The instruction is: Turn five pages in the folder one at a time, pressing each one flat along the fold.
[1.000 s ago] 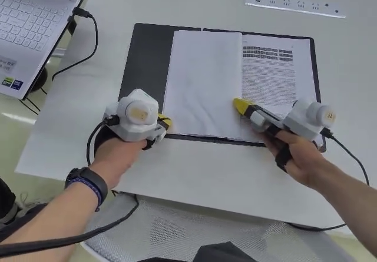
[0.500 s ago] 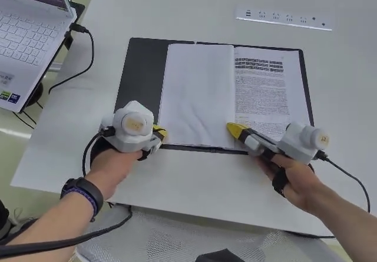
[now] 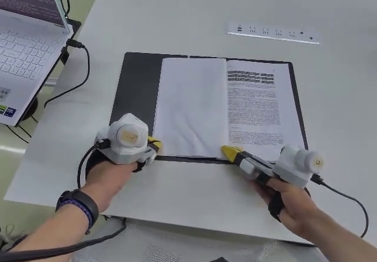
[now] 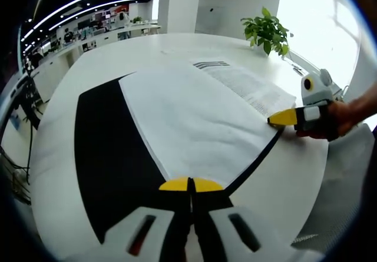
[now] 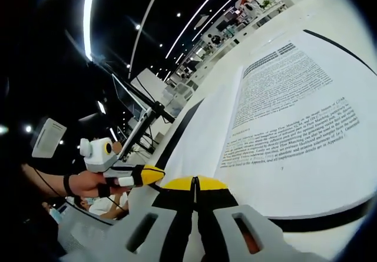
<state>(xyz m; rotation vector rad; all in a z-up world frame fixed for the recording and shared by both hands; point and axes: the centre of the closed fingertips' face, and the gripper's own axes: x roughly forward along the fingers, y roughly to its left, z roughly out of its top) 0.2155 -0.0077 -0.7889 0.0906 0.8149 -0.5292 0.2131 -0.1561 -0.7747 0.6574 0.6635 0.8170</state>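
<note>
Two pairs of jaws, each closed tip to tip, gripping nothing. Left gripper [image 3: 154, 144] low at the near edge of the folder [image 3: 135, 85], by the corner of the blank left page [image 3: 191, 106]. Right gripper [image 3: 228, 152] pointing at the foot of the fold, beside the printed page [image 3: 256, 106]. Folder: lies open and flat on the white table [image 3: 177, 15], laptop [image 3: 23, 38] to its left, power strip [image 3: 274, 32] beyond.

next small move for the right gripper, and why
Probably open the right gripper and move to the printed page's lower edge to lift it: it sits shut at the fold's near end, both pages lie flat, left gripper shut beside the blank page.
</note>
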